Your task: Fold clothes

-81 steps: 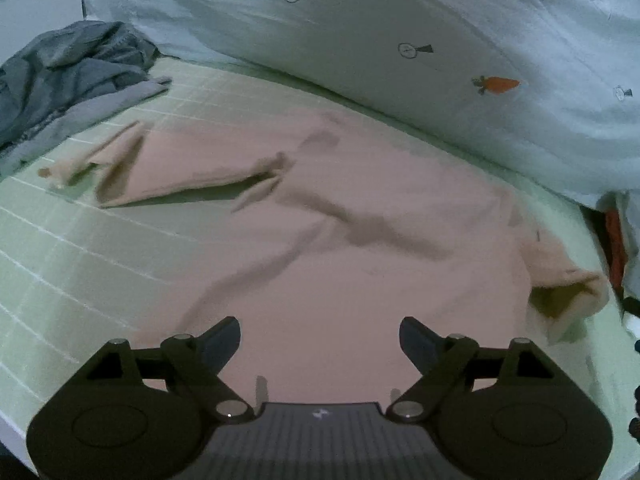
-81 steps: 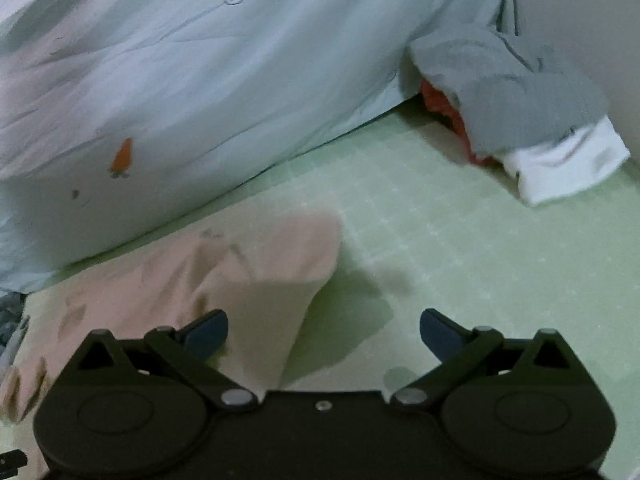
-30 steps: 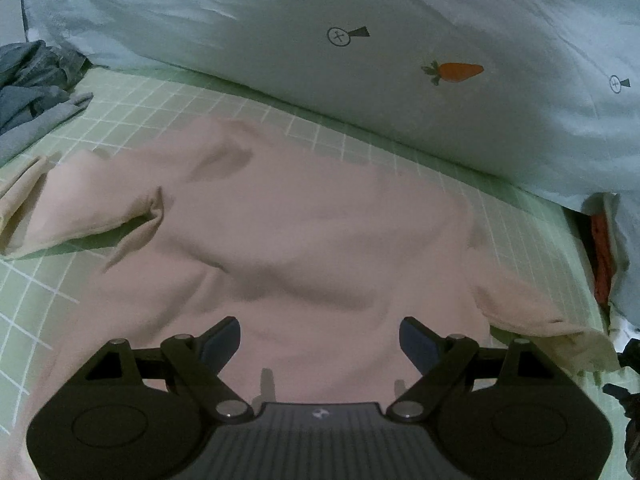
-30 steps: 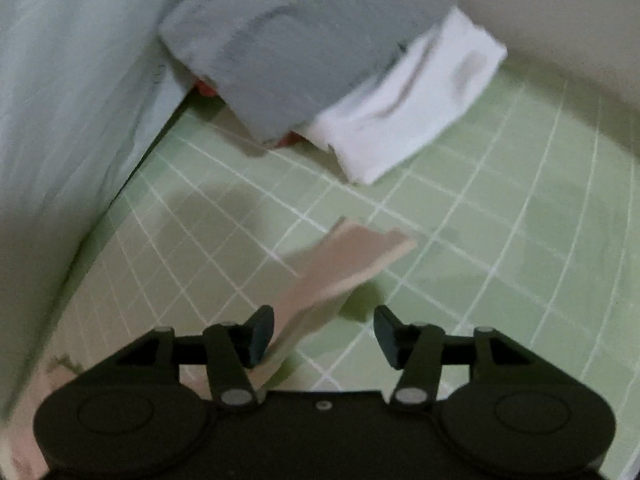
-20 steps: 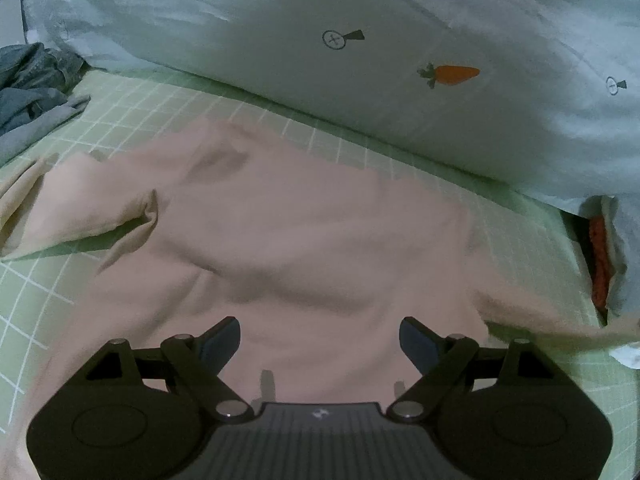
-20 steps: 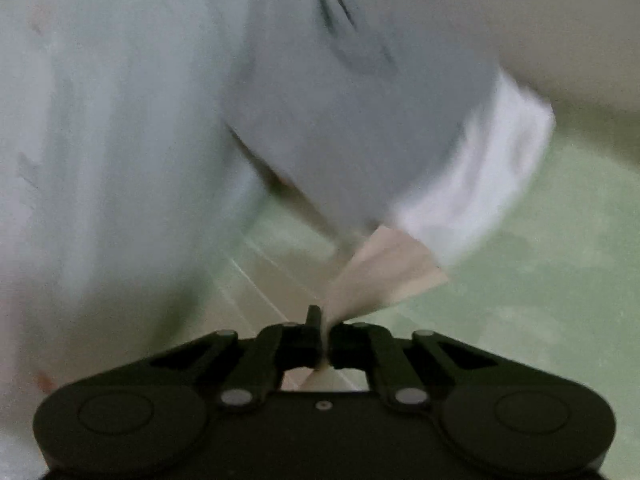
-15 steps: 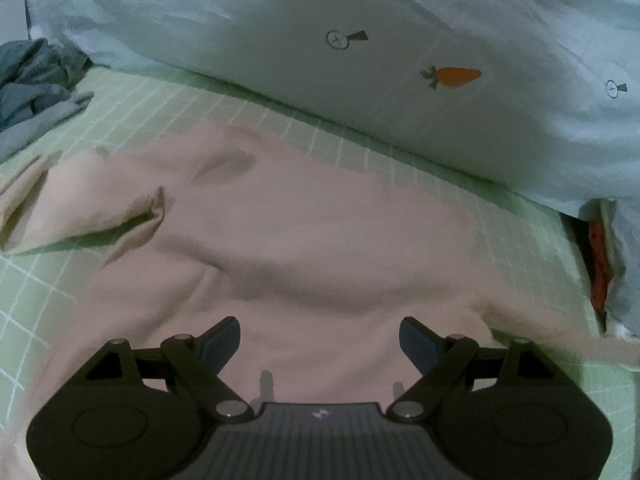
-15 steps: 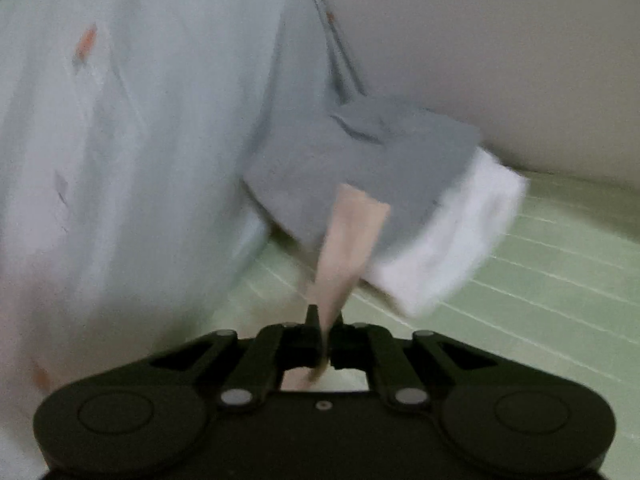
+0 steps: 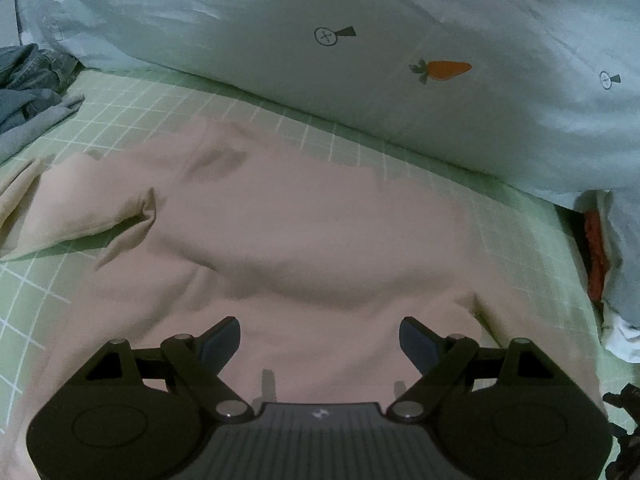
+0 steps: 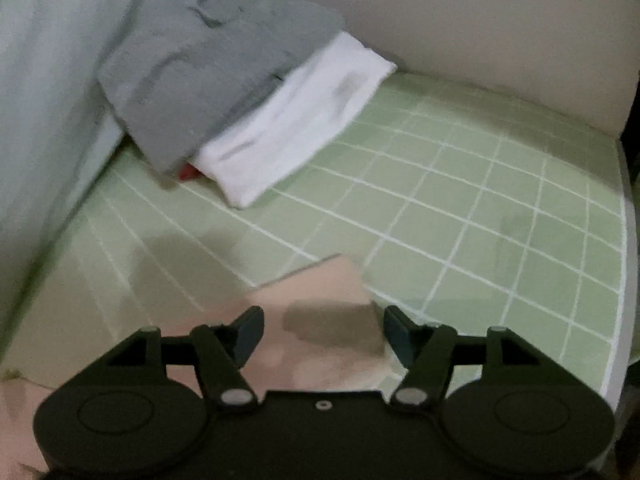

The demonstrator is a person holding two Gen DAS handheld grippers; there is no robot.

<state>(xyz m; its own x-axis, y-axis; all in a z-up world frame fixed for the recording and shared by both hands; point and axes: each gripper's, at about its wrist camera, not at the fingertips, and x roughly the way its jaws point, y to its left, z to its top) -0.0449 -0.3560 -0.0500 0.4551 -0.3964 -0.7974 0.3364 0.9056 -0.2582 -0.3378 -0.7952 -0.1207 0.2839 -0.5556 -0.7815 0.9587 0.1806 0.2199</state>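
A pink long-sleeved top (image 9: pixel 304 232) lies spread on the green checked bed sheet (image 9: pixel 120 104). Its left sleeve (image 9: pixel 72 216) lies folded and creased at the left. My left gripper (image 9: pixel 320 340) is open and empty, hovering over the top's lower body. In the right wrist view the right sleeve's end (image 10: pixel 320 312) lies flat on the sheet (image 10: pixel 480 220). My right gripper (image 10: pixel 324 332) is open just above it, fingers on either side of the cuff, holding nothing.
A pale blue duvet with a carrot print (image 9: pixel 440 70) runs along the far side. Dark grey clothes (image 9: pixel 28 84) lie at the far left. A stack of folded grey (image 10: pixel 200 68), white (image 10: pixel 296 120) and red clothes sits by the wall. The bed's edge (image 10: pixel 624 240) is at the right.
My right gripper shut on the sleeve end, lifted it and pulled it out sideways, then laid it flat and opened. The sleeve now lies straight. The left gripper barely moved.
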